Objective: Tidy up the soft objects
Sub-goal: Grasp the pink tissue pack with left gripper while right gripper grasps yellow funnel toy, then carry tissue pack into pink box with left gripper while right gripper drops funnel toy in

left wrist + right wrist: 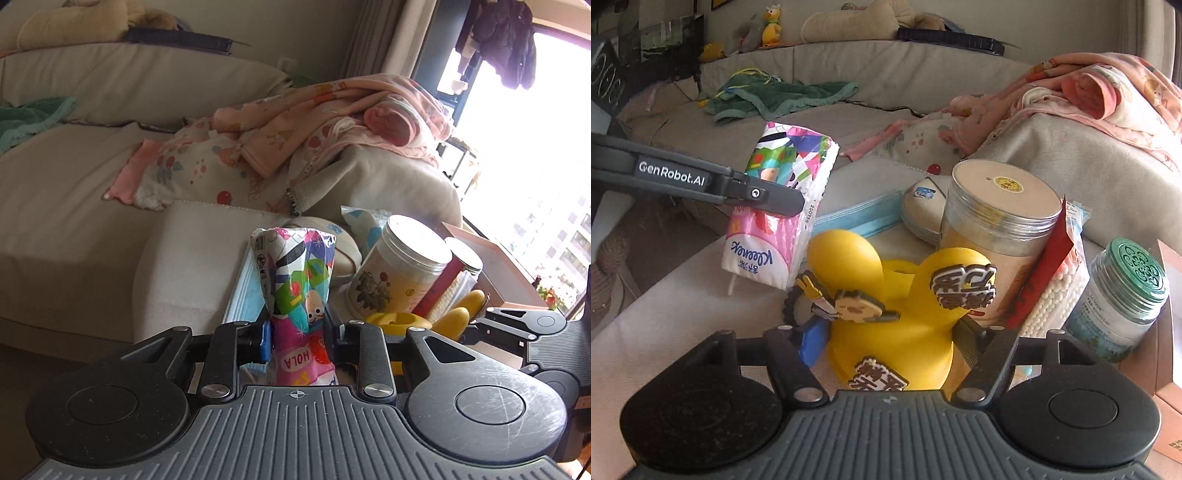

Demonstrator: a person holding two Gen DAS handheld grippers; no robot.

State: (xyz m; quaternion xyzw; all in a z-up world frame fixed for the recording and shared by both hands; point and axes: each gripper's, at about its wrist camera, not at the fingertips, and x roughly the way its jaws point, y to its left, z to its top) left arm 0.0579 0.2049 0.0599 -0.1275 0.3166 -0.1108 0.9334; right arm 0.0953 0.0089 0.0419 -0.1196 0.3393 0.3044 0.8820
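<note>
Here your left gripper (pixel 297 341) pinches the colourful plastic-wrapped tissue pack (pixel 299 291) at centre frame, lifted clear; your right gripper's (pixel 886 345) fingers press the yellow rubber clog (pixel 890 295) at lower centre.

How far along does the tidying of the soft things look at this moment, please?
Nothing looks sorted yet. In hand: the left tool is shut on the tissue pack, lifted clear of the cushion; the right tool straddles the yellow soft toy, though I cannot tell whether its pads press on it. Left: the pink clothes heaped on the sofa, the green towel and the face mask.
</note>
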